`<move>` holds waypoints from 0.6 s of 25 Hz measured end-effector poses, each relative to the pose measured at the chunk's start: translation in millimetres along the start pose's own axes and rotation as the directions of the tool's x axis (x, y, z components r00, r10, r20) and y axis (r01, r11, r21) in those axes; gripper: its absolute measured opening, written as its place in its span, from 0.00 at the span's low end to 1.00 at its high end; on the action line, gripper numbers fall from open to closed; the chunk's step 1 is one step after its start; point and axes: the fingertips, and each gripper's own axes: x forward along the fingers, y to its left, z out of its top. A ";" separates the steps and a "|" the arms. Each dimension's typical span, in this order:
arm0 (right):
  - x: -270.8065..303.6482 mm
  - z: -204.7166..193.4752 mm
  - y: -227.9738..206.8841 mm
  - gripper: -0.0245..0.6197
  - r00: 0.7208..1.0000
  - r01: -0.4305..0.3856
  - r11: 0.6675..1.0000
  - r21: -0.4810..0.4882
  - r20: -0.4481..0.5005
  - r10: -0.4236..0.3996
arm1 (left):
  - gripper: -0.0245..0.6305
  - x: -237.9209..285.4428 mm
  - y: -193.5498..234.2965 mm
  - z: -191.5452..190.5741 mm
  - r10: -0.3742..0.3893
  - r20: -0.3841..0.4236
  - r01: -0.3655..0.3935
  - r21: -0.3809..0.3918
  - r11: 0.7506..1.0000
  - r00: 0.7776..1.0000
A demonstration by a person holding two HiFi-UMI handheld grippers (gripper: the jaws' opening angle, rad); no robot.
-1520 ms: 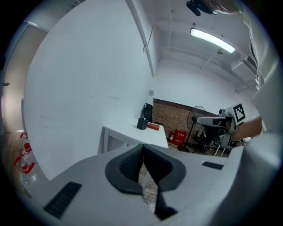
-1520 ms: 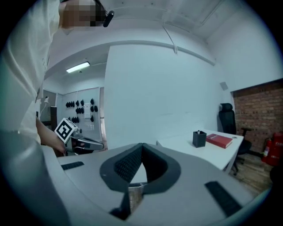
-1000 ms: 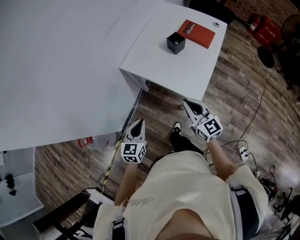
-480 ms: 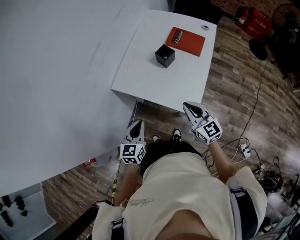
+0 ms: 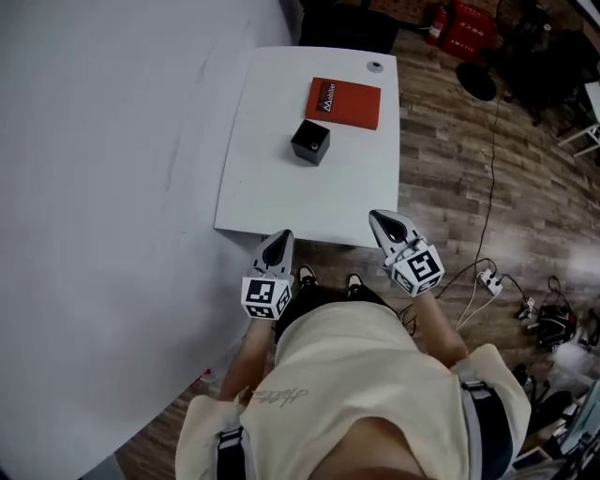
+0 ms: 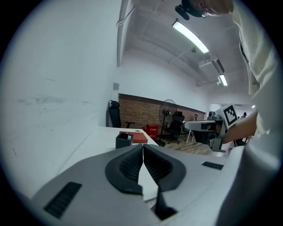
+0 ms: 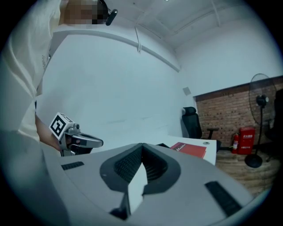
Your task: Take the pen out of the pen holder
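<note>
A small black cube-shaped pen holder [image 5: 309, 142] stands on the white table [image 5: 281, 202], just in front of a flat red book [image 5: 343, 102]. No pen shows in it from here. My left gripper [image 5: 277, 246] is shut and empty, hovering at the table's near edge. My right gripper [image 5: 384, 225] is also shut and empty, by the near right corner. In the left gripper view the pen holder [image 6: 124, 141] and the book [image 6: 139, 137] lie straight ahead beyond the closed jaws. The right gripper view shows the book [image 7: 190, 149] and the left gripper [image 7: 77, 140].
A big white wall [image 5: 103, 187] runs along the table's left side. Wooden floor lies to the right, with cables and a power strip [image 5: 487, 278]. A small round disc [image 5: 376, 67] sits at the table's far right corner. Red extinguishers [image 5: 464, 19] and a fan base [image 5: 478, 80] stand beyond.
The person has stepped up to and turned square to the table, which now lies straight ahead. Both grippers stay shut and have come to its near edge.
</note>
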 end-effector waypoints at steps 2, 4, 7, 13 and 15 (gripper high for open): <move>8.7 6.6 -0.8 0.05 0.999 0.042 0.999 -0.002 0.005 -0.042 | 0.07 13.2 11.7 6.5 -0.041 -0.003 0.041 0.007 0.999 0.999; 15.6 12.3 -2.4 0.05 0.997 0.083 0.996 -0.007 0.005 -0.083 | 0.07 24.7 22.4 13.5 -0.075 0.003 0.075 0.016 0.997 0.997; 21.3 18.5 -4.1 0.05 0.988 0.151 0.988 0.008 0.010 -0.151 | 0.07 39.5 36.2 22.6 -0.129 0.007 0.129 0.028 0.991 0.992; 12.0 22.9 -6.6 0.05 0.958 0.280 0.956 0.084 0.030 -0.284 | 0.07 66.9 51.4 26.8 -0.227 -0.005 0.227 0.045 0.973 0.974; 6.6 21.7 -10.2 0.05 0.950 0.308 0.948 0.081 0.018 -0.311 | 0.07 76.3 51.8 27.4 -0.247 -0.011 0.247 0.043 0.968 0.969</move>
